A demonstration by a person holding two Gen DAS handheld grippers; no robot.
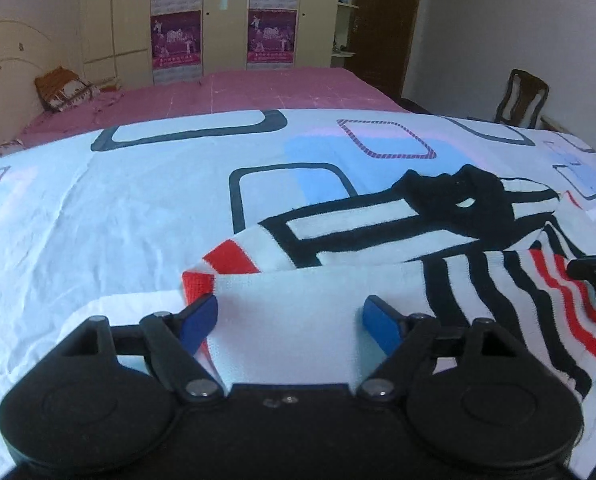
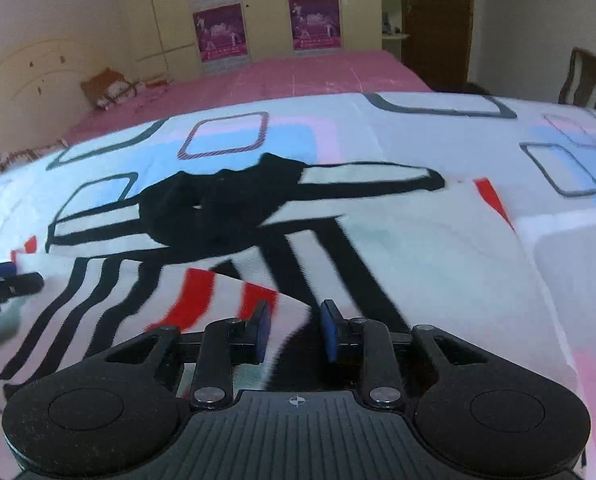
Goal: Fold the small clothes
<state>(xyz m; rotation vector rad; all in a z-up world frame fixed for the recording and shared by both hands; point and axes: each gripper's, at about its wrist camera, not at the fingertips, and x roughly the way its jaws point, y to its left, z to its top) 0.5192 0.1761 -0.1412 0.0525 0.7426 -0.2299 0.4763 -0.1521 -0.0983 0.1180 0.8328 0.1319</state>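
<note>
A small knitted sweater [image 1: 378,232] in white with black and red stripes lies spread on the bed, its black collar [image 1: 458,204] at the far end. My left gripper [image 1: 289,320] is open wide over a folded white part with a red cuff [image 1: 195,284]; the cloth lies between the blue pads [image 1: 380,324]. In the right wrist view the sweater [image 2: 225,216] fills the middle. My right gripper [image 2: 295,328] stands partly open at the striped hem [image 2: 201,296], with a loose edge of cloth in the gap and neither pad pressing it. The left gripper's fingers [image 2: 5,280] show at the left edge.
The sweater rests on a white sheet [image 1: 117,208] printed with grey, blue and pink squares, over a pink bedspread [image 1: 257,88]. A pillow [image 1: 65,88] lies by the headboard. A wooden chair [image 1: 522,98] stands at the right and wardrobes [image 1: 225,16] behind.
</note>
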